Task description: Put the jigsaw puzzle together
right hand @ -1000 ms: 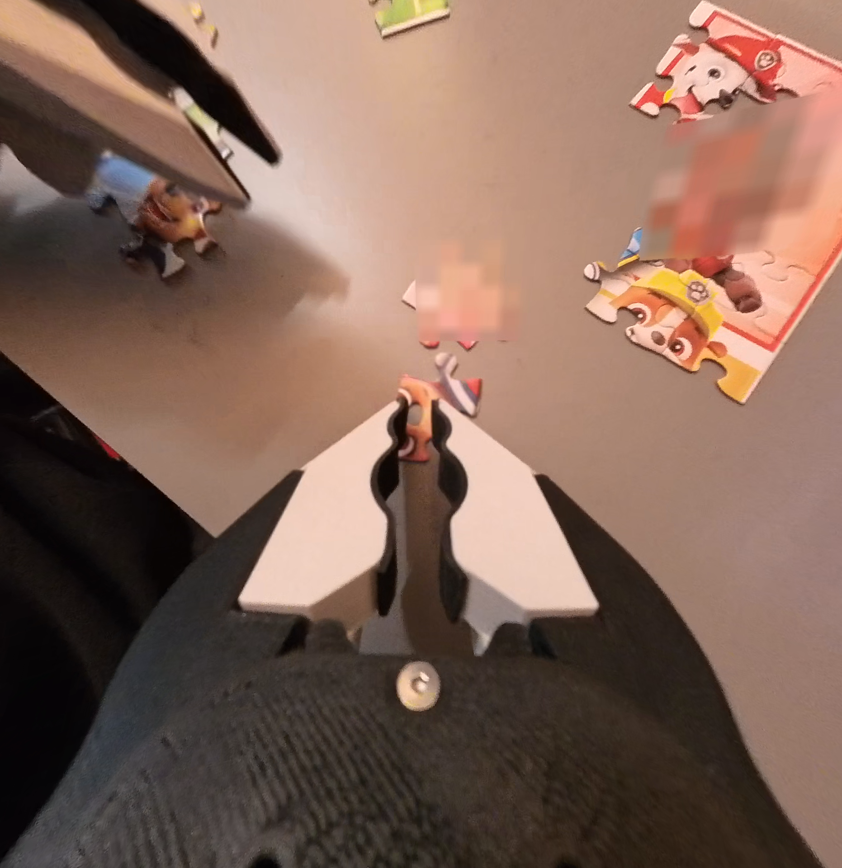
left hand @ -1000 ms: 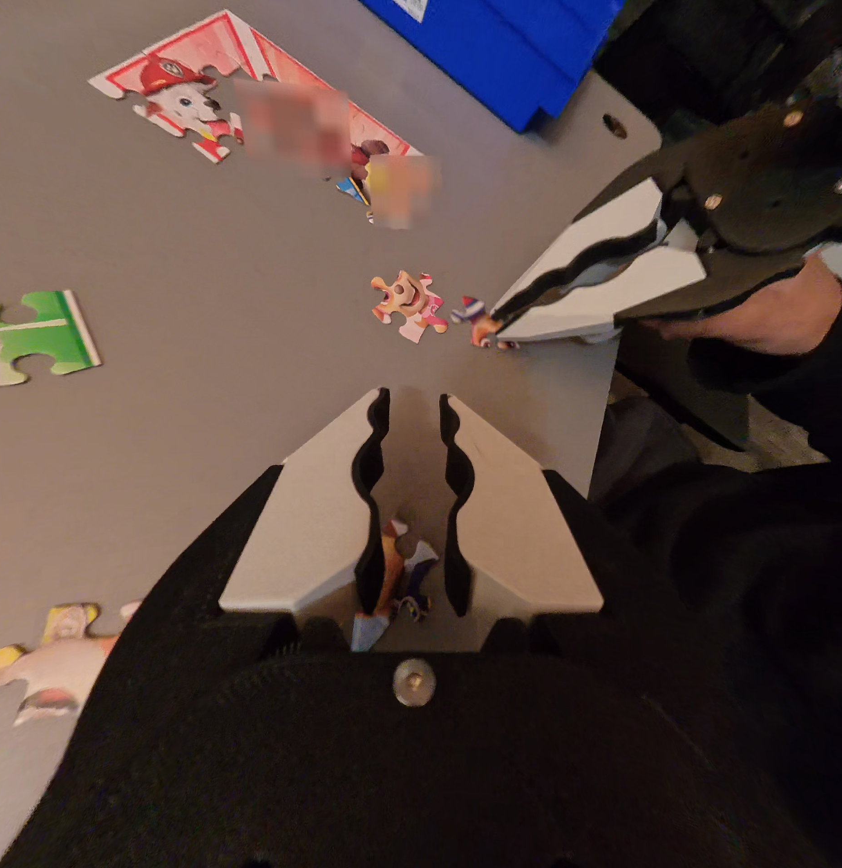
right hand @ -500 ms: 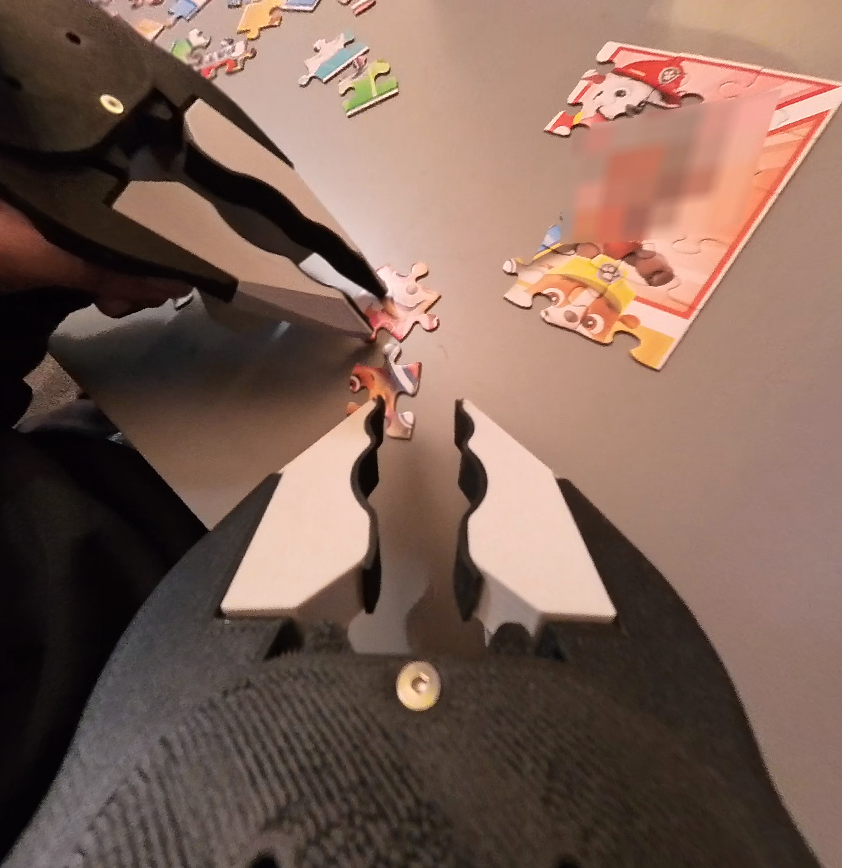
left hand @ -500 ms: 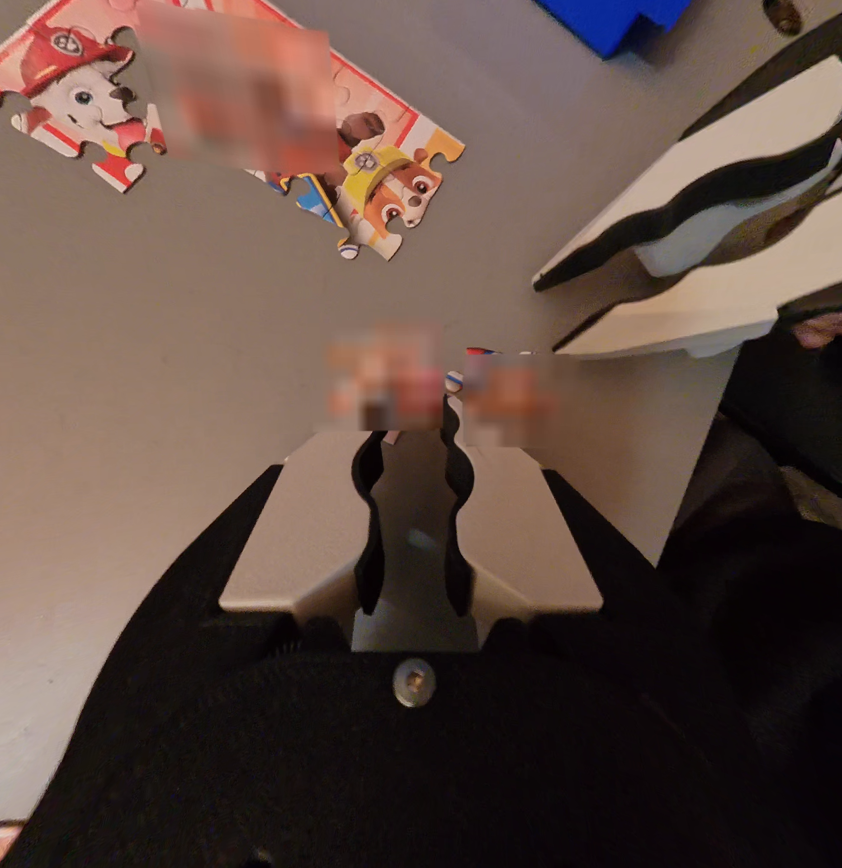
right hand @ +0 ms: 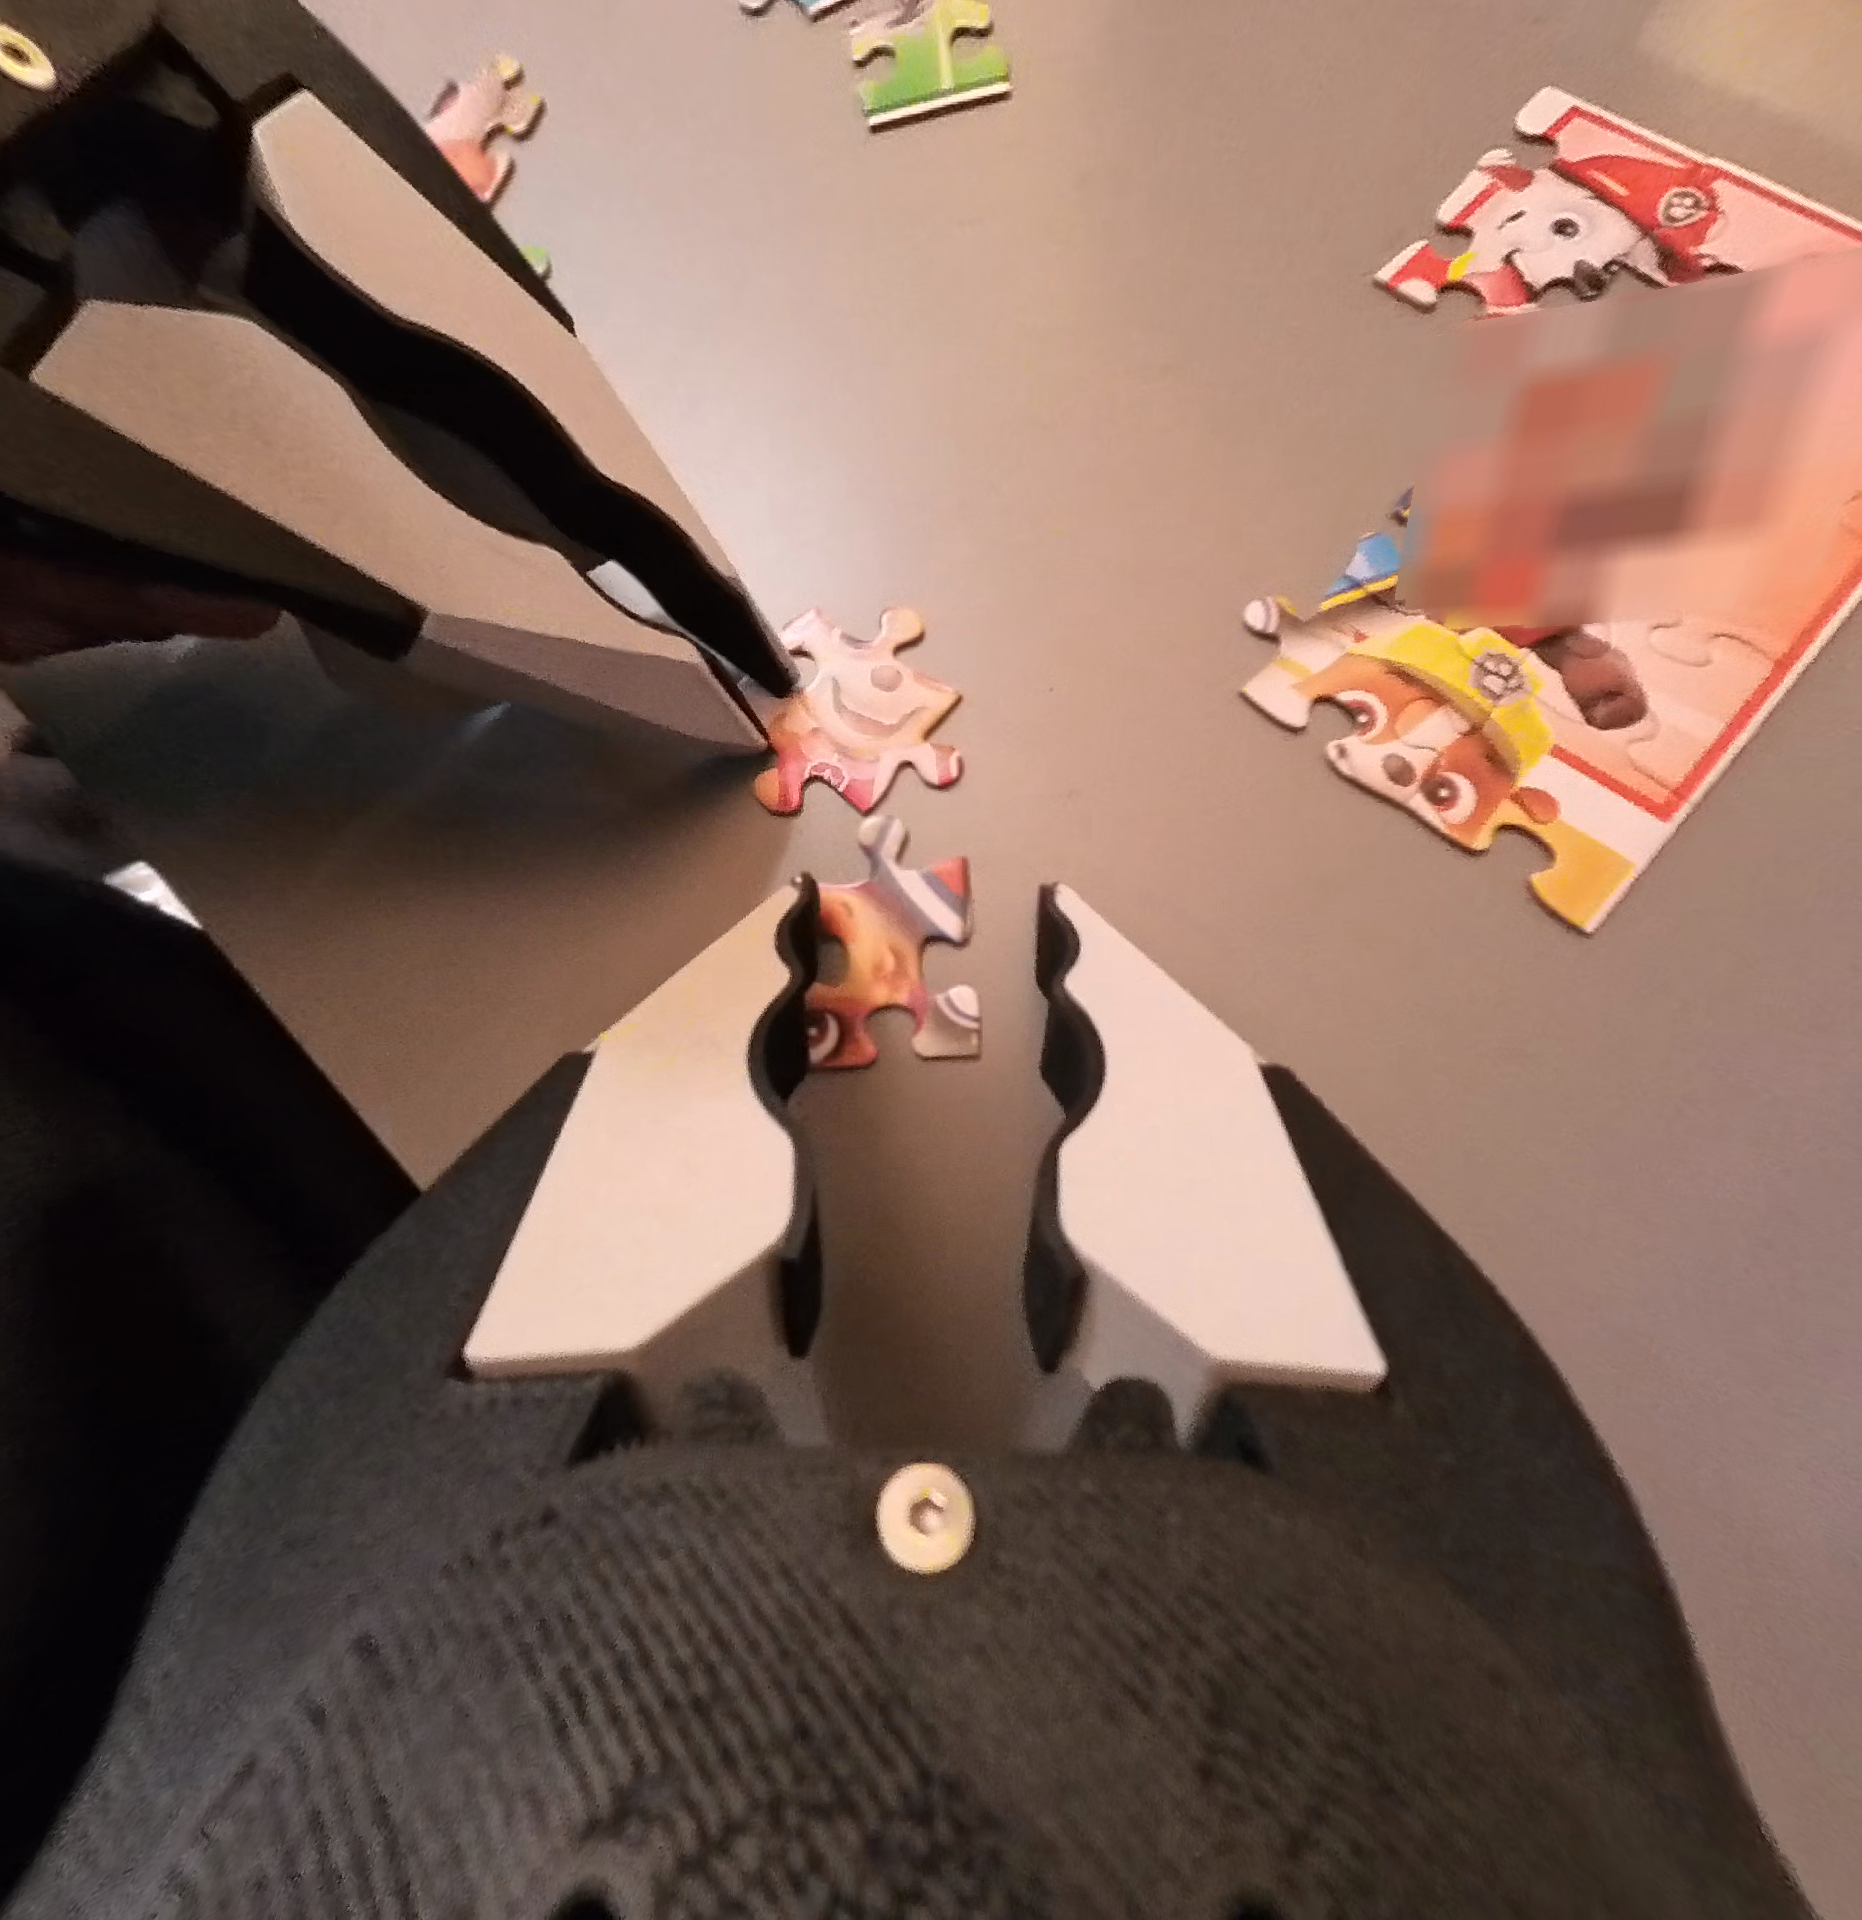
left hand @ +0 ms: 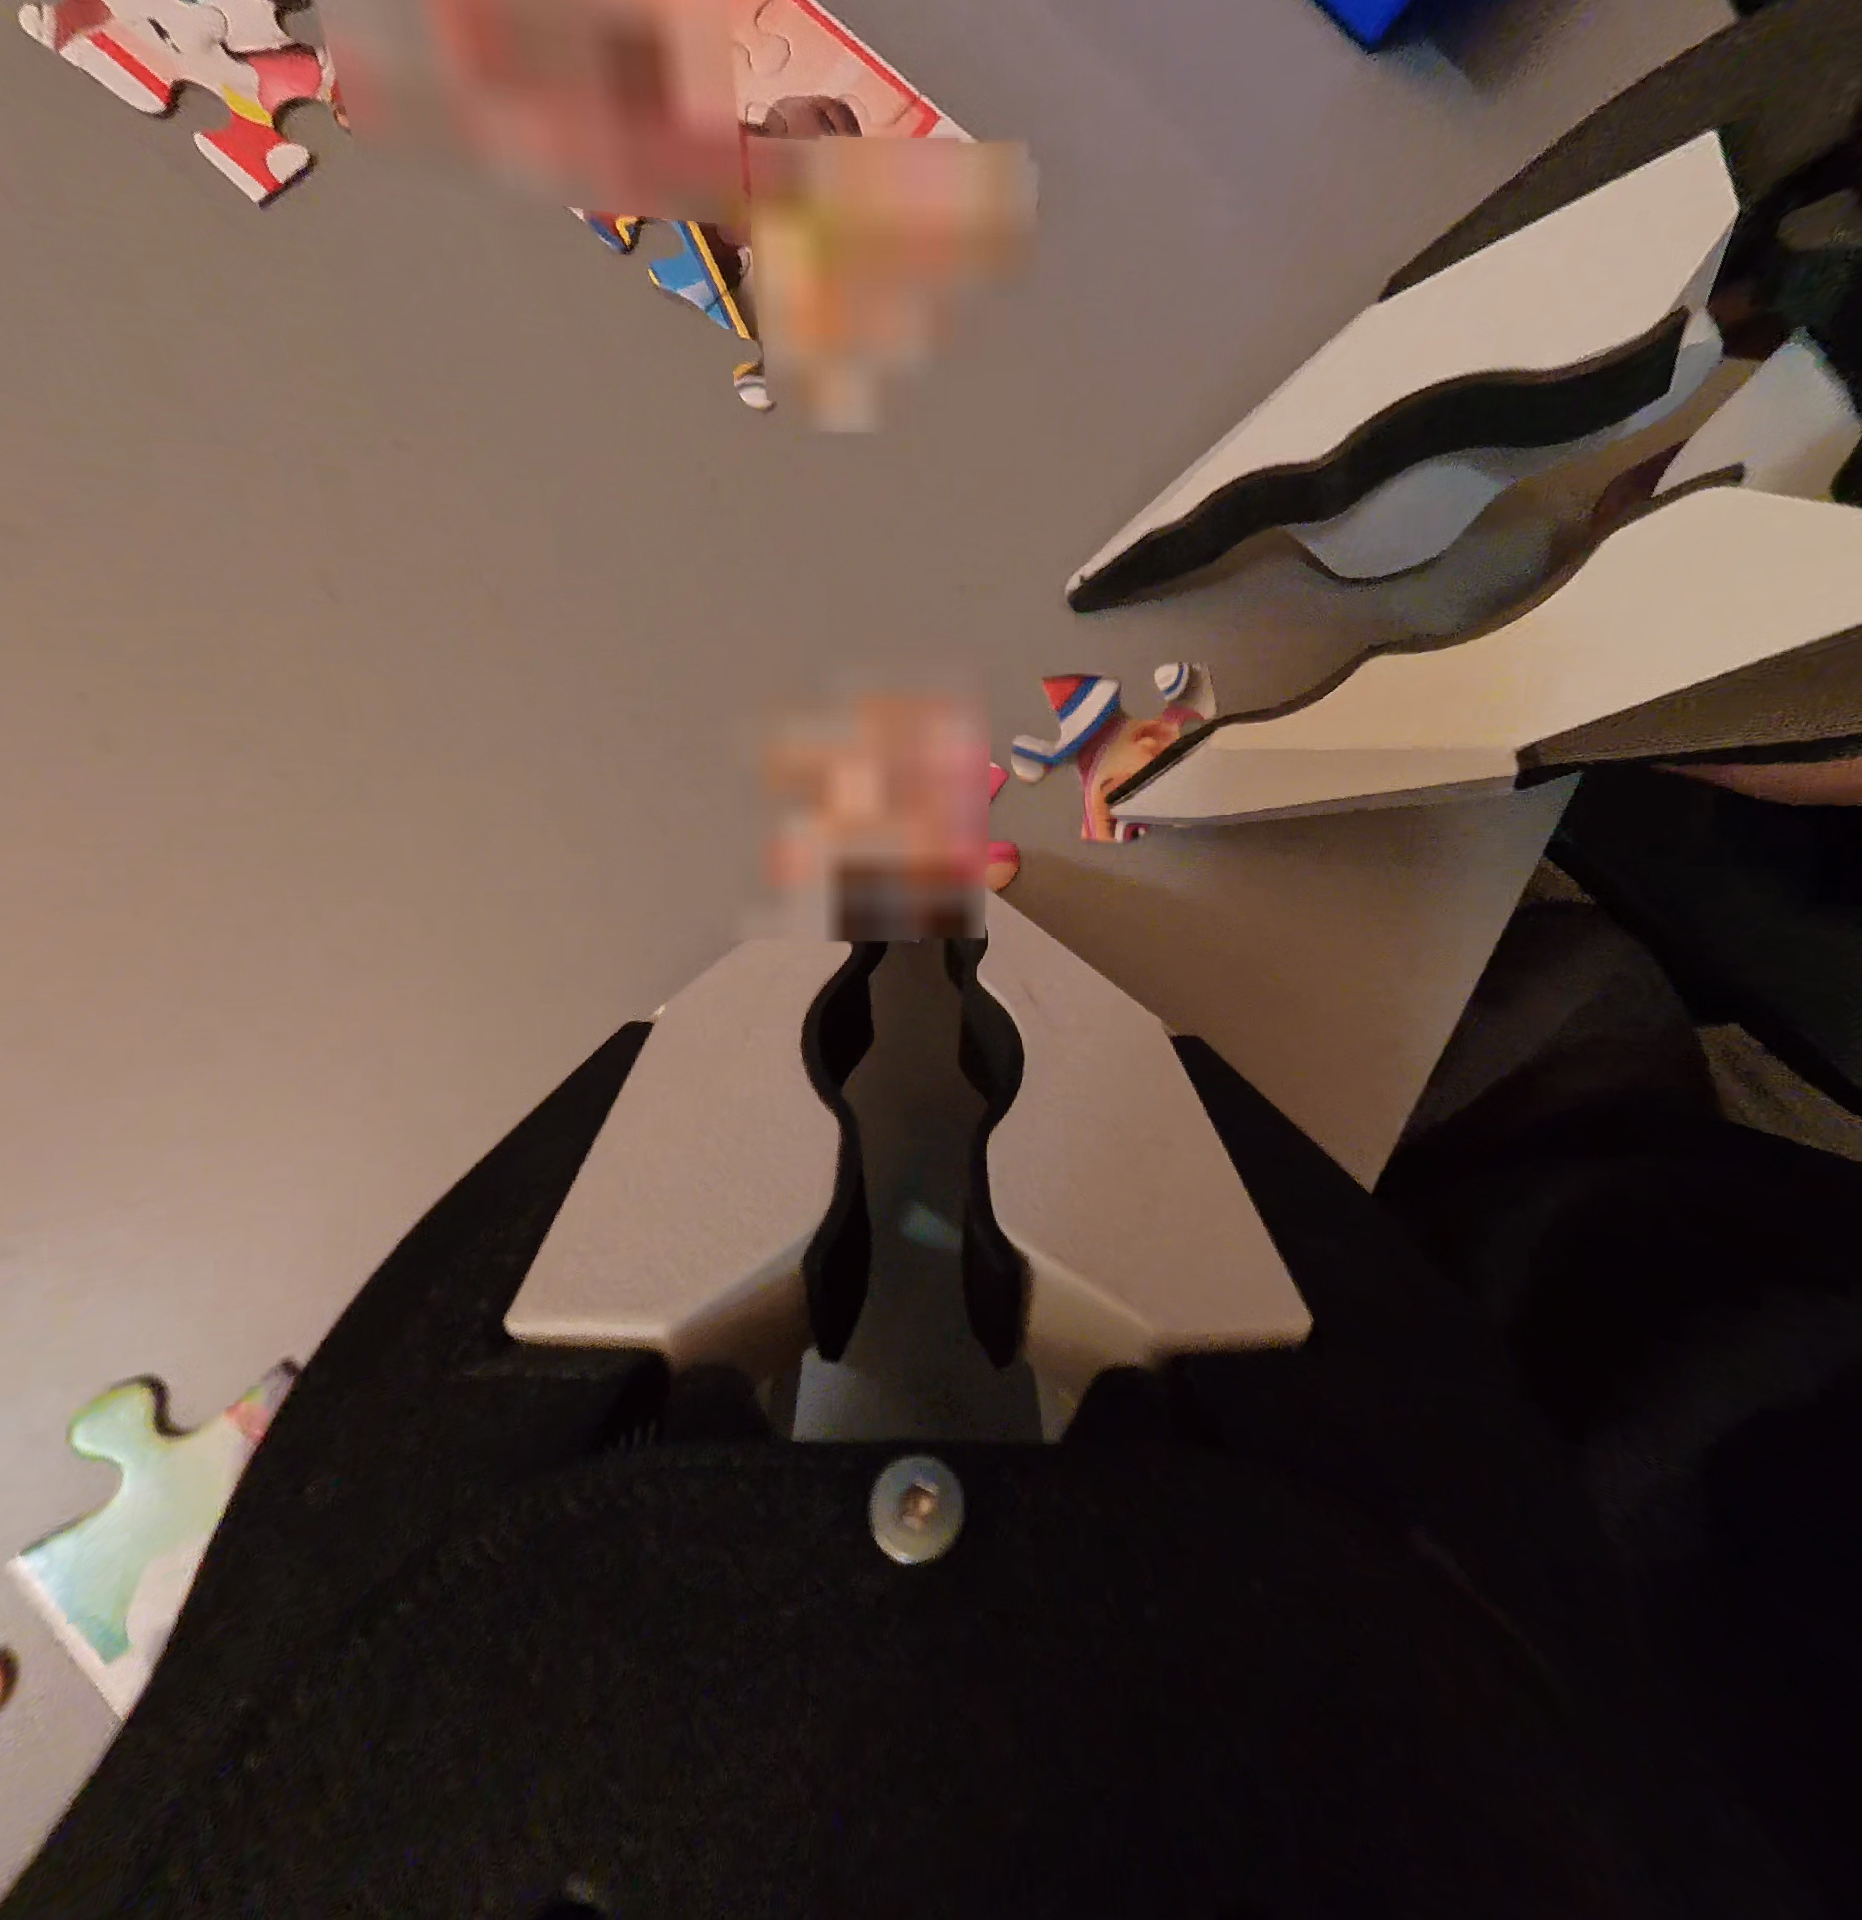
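My left gripper (left hand: 916,935) has its fingertips under a blur patch in its own view. The right wrist view shows the left gripper (right hand: 771,712) with its tips drawn together on the near edge of a pink and cream puzzle piece (right hand: 865,717) that lies on the grey table (right hand: 1114,416). My right gripper (right hand: 922,904) is open just above the table. An orange, striped puzzle piece (right hand: 885,966) lies flat between its fingers, beside the left pad, and is not gripped. That piece (left hand: 1093,727) and the open right gripper (left hand: 1098,696) also show in the left wrist view.
A partly joined puzzle section (right hand: 1426,727) with a red border lies to the right, and also shows in the left wrist view (left hand: 698,270). A loose green piece (right hand: 932,73) and a small pink piece (right hand: 480,125) lie farther off. The table's edge runs close on the near side (left hand: 1426,1091). My right gripper is the nearer one to the partly joined puzzle section (right hand: 1426,727): about 8 cm, against 12 cm.
My right gripper opened and let the orange piece down onto the table. My left gripper moved forward to the pink piece and its fingers closed in on its edge.
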